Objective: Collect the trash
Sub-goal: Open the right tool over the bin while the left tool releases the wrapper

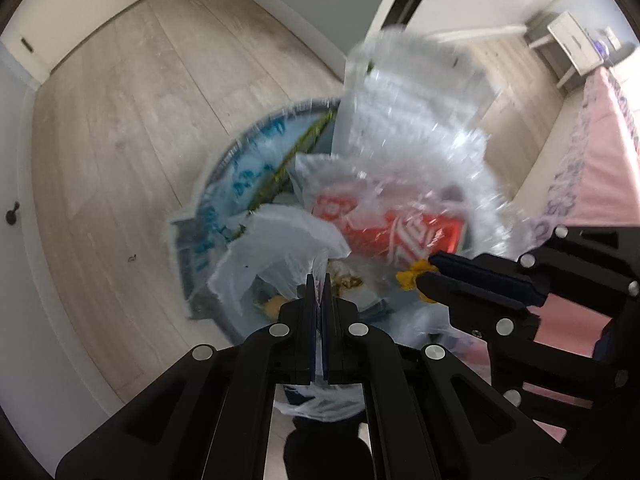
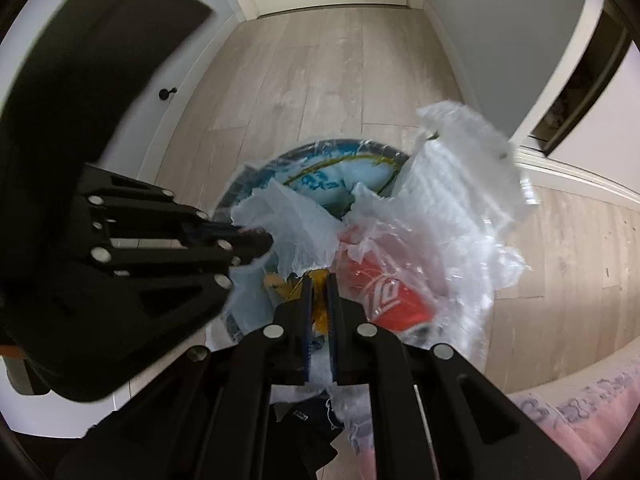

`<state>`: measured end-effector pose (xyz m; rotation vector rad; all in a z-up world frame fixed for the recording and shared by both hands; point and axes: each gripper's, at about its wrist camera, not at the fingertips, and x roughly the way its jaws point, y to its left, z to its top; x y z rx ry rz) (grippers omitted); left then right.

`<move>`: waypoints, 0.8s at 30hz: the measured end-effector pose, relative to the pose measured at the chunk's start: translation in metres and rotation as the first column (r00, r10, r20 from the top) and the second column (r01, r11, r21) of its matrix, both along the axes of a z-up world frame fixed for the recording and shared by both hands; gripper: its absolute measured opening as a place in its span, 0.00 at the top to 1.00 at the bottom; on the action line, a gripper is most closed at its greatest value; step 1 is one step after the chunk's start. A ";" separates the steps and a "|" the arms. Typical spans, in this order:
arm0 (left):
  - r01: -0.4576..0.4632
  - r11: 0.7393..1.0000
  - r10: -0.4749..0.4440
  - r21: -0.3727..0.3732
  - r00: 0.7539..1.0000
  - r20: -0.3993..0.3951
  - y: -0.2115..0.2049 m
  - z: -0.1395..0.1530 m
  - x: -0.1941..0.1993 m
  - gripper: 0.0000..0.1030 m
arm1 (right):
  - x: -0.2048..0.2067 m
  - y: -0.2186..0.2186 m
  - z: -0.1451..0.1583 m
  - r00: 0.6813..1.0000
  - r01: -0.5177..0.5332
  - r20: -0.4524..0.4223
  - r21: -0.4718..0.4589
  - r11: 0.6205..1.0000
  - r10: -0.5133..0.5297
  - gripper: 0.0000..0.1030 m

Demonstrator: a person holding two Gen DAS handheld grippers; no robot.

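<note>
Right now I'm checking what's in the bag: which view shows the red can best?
The left wrist view: the red can lies nearly whole across the frame, white lettering readable through the bag. The right wrist view shows it more crumpled under plastic, partly behind the right gripper.

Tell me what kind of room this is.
Probably a bedroom in a home: a bed with a pink patterned cover, a small bedside table next to it, pale wood flooring, and a lined trash bin full of plastic.

Motion blurs my view of the bag and the bin; its blue print is unreadable. The red packet is half hidden under film, and the bed is cut off.
</note>
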<state>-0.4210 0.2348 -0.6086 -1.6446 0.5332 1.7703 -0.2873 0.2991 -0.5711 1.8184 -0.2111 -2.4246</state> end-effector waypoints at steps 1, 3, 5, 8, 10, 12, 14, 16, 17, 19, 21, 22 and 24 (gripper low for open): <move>0.004 1.000 -0.004 -0.004 1.000 0.003 0.000 -0.006 0.001 0.99 | 0.000 -0.002 -0.004 1.000 -0.014 -0.001 0.004 1.000 0.014 0.92; 0.014 1.000 -0.013 -0.015 1.000 0.003 0.000 -0.017 0.000 0.99 | -0.003 -0.006 -0.014 0.999 -0.046 -0.001 0.018 0.999 0.046 0.92; 0.022 1.000 -0.022 -0.020 1.000 -0.004 0.001 -0.025 -0.001 0.99 | -0.005 -0.006 -0.024 0.998 -0.064 0.005 0.029 0.998 0.064 0.92; 0.030 0.999 -0.030 -0.022 1.000 -0.005 0.003 -0.036 -0.004 0.99 | -0.007 -0.002 -0.035 0.998 -0.061 0.011 0.035 0.997 0.061 0.92; 0.038 0.999 -0.038 -0.019 0.999 -0.004 0.005 -0.040 -0.003 0.99 | -0.008 -0.001 -0.039 0.998 -0.057 0.006 0.036 0.998 0.056 0.92; 0.045 0.999 -0.045 -0.015 0.999 -0.003 0.008 -0.045 -0.002 0.99 | -0.007 0.000 -0.042 0.999 -0.054 0.002 0.033 0.998 0.054 0.92; 0.049 0.999 -0.049 -0.010 0.999 -0.007 0.010 -0.044 0.000 0.99 | -0.006 -0.001 -0.044 0.999 -0.055 -0.002 0.032 0.998 0.055 0.92; 0.048 0.999 -0.048 -0.009 0.999 -0.014 0.009 -0.044 0.003 0.99 | -0.004 -0.001 -0.044 0.998 -0.057 -0.005 0.033 0.998 0.057 0.92; 0.047 0.999 -0.047 -0.010 0.999 -0.015 0.008 -0.044 0.004 0.99 | -0.003 -0.001 -0.044 0.998 -0.060 -0.005 0.029 0.998 0.060 0.92; 0.069 0.997 -0.070 -0.020 0.997 -0.039 0.008 -0.040 0.010 0.97 | 0.001 -0.004 -0.042 0.998 -0.064 -0.016 0.044 0.997 0.065 0.92; 0.099 0.995 -0.101 -0.024 0.993 -0.067 0.010 -0.035 0.014 0.93 | 0.002 -0.006 -0.041 0.998 -0.066 -0.023 0.048 0.997 0.067 0.92; 0.106 0.994 -0.108 -0.023 0.992 -0.071 0.010 -0.033 0.015 0.90 | 0.003 -0.006 -0.039 0.998 -0.062 -0.028 0.054 0.997 0.063 0.92; 0.106 0.994 -0.108 -0.024 0.991 -0.076 0.009 -0.029 0.015 0.78 | 0.005 -0.005 -0.036 0.998 -0.052 -0.032 0.063 0.997 0.054 0.92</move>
